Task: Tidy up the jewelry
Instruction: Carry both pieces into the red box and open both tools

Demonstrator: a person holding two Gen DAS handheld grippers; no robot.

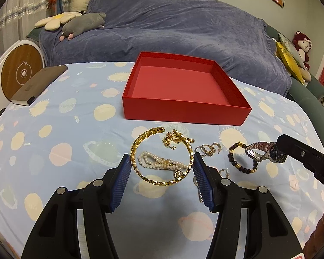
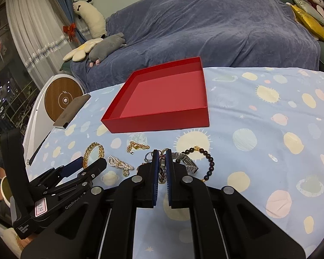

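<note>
An empty red box (image 1: 183, 108) (image 2: 159, 118) stands on the blue patterned tablecloth. In front of it lies jewelry. My left gripper (image 1: 162, 161) is shut on the gold bangle (image 1: 138, 149), holding it by its sides; the bangle (image 2: 95, 151) seems slightly lifted. A pearl bracelet (image 1: 159, 161) (image 2: 118, 164) lies under it. My right gripper (image 2: 161, 164) is shut on a silver watch (image 1: 267, 151) (image 2: 188, 164). A dark bead bracelet (image 1: 244, 164) (image 2: 209, 164), a gold chain (image 1: 175, 140) (image 2: 137, 146) and small rings (image 1: 207, 149) lie around.
A grey notebook (image 1: 36, 86) (image 2: 71, 110) lies at the table's left edge. A round wood-topped side table (image 1: 19, 73) stands beside it. A sofa under a blue cover (image 1: 172, 32) with plush toys is behind the table. Earrings (image 1: 223, 171) lie by my left gripper.
</note>
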